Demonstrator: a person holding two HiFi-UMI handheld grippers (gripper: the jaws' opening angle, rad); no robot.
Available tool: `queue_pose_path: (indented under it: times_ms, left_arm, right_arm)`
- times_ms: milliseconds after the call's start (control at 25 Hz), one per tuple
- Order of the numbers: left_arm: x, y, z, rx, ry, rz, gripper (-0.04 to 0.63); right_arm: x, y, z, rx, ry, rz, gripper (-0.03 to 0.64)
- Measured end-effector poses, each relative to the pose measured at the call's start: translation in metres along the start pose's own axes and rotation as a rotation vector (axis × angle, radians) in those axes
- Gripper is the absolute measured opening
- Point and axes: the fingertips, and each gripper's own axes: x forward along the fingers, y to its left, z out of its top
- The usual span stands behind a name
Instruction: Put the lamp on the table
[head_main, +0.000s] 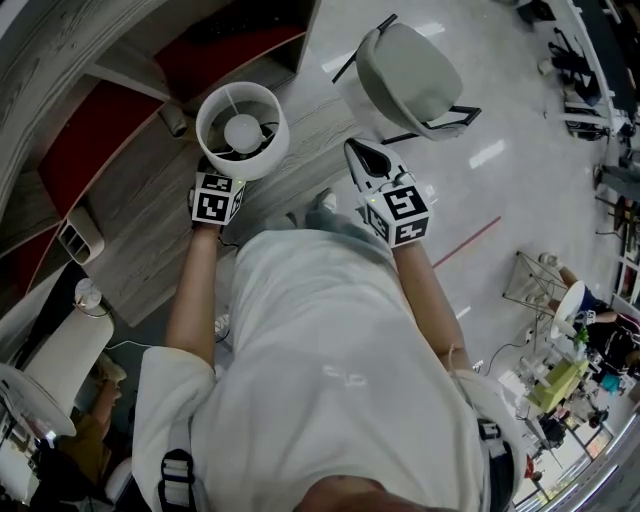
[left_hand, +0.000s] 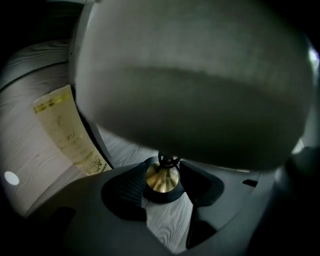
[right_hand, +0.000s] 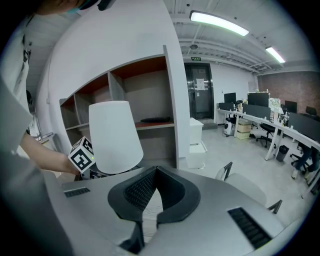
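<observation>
The lamp has a white drum shade and a bulb seen from above. Its shade fills the top of the left gripper view, over a brass neck on a black base. My left gripper is shut on that neck, just under the shade. Pale wood-grain table lies beneath; whether the base touches it I cannot tell. My right gripper hovers to the lamp's right, shut on nothing. The lamp shows at its left.
A grey chair stands on the floor beyond the right gripper. Shelving with red-brown backs curves behind the table, also in the right gripper view. A yellowish label hangs left of the lamp. Office desks stand far right.
</observation>
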Motion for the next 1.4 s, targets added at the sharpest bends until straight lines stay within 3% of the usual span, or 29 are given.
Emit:
queue_pose_path:
  times_ms: [640, 1040, 1120, 1280, 1400]
  left_arm:
    - [-0.012, 0.0, -0.018, -0.016, 0.033, 0.04, 0.221]
    - [-0.03, 0.015, -0.04, -0.078, 0.124, 0.113, 0.206]
    - [-0.036, 0.019, -0.048, -0.094, 0.132, 0.134, 0.19]
    - [-0.062, 0.026, -0.043, -0.116, 0.095, 0.189, 0.05]
    - [-0.08, 0.03, -0.038, -0.153, 0.046, 0.221, 0.026]
  right_arm:
    - [0.004, 0.017, -0.001, -0.021, 0.008, 0.046, 0.028]
    - [0.007, 0.026, 0.004, -0.031, -0.005, 0.082, 0.028]
    - [0.008, 0.029, 0.007, -0.037, -0.007, 0.093, 0.028]
    - [0.011, 0.038, 0.016, -0.051, -0.019, 0.123, 0.028]
    - [0.015, 0.044, 0.023, -0.065, -0.03, 0.147, 0.028]
